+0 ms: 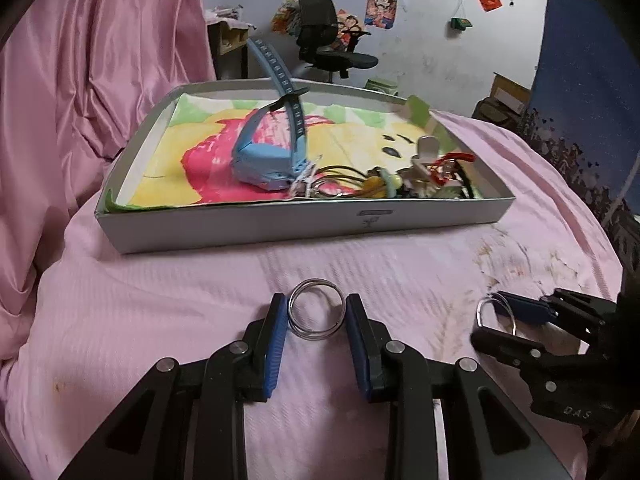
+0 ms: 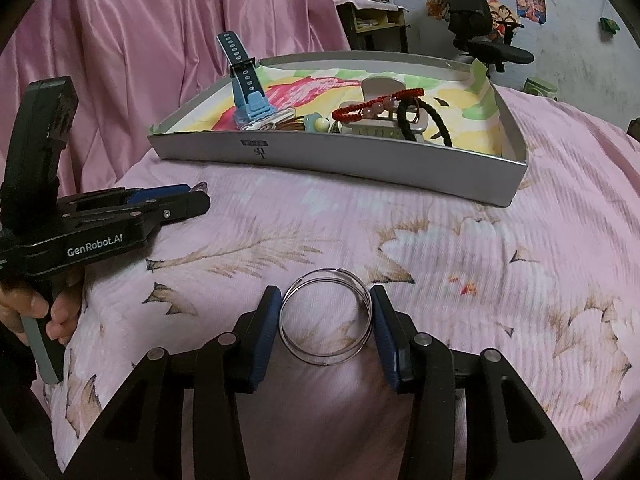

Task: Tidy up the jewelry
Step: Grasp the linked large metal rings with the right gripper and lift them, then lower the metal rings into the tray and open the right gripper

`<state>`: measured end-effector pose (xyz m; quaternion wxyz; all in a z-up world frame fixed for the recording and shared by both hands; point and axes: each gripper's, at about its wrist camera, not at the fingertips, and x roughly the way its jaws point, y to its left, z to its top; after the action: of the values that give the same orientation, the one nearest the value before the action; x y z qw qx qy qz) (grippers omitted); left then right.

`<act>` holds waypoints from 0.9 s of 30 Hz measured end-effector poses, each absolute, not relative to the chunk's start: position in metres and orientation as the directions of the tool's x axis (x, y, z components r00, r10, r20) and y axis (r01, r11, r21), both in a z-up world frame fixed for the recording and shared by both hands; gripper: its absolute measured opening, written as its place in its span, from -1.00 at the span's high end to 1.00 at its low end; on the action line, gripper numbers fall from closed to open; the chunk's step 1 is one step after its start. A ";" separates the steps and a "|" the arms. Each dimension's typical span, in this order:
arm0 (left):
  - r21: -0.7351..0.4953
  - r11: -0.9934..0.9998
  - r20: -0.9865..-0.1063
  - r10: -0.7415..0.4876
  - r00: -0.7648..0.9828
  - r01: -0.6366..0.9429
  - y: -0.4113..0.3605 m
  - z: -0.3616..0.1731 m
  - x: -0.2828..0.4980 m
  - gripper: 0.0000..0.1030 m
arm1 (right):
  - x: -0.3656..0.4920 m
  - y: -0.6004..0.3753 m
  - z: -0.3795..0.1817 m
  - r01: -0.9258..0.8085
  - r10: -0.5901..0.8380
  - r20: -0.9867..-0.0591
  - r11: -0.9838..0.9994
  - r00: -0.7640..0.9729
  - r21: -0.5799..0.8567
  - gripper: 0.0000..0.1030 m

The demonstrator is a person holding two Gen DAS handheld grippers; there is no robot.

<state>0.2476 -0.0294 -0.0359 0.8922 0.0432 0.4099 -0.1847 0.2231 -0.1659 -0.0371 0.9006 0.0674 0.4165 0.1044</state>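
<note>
My left gripper (image 1: 317, 312) is shut on a small silver ring (image 1: 317, 308), held between its blue pads above the pink bedspread. My right gripper (image 2: 326, 316) is shut on a larger silver ring (image 2: 326, 316); it also shows at the right of the left wrist view (image 1: 496, 312). The left gripper appears at the left of the right wrist view (image 2: 192, 194). Ahead lies a shallow grey tray (image 1: 304, 224) (image 2: 360, 160) holding a blue watch (image 1: 268, 152) (image 2: 246, 92), a red beaded bracelet (image 2: 376, 106), a black hair tie (image 2: 432, 120) and a white hair claw (image 2: 384, 124).
The tray is lined with a colourful drawing (image 1: 200, 152). A pink satin cloth (image 1: 92, 80) hangs behind on the left. A black office chair (image 1: 328, 36) and a dark blue cloth (image 1: 588, 92) stand beyond the bed.
</note>
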 end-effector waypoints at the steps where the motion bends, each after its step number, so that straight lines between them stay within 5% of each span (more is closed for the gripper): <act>1: -0.068 0.926 -0.745 -0.295 0.599 0.372 -0.031 -0.035 0.245 0.46 | 0.222 -0.166 -0.036 -0.133 0.244 -0.732 0.969 0.637 0.208 0.22; 27: -0.076 0.913 -0.598 -0.364 0.714 0.402 -0.038 0.004 0.222 0.46 | 0.216 -0.179 -0.006 -0.138 0.242 -0.583 0.966 0.775 0.217 0.22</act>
<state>0.2219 -0.0376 0.0039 0.9253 0.0298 0.3164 -0.2070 0.2161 -0.1795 -0.0058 0.9387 0.0812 0.3196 0.1012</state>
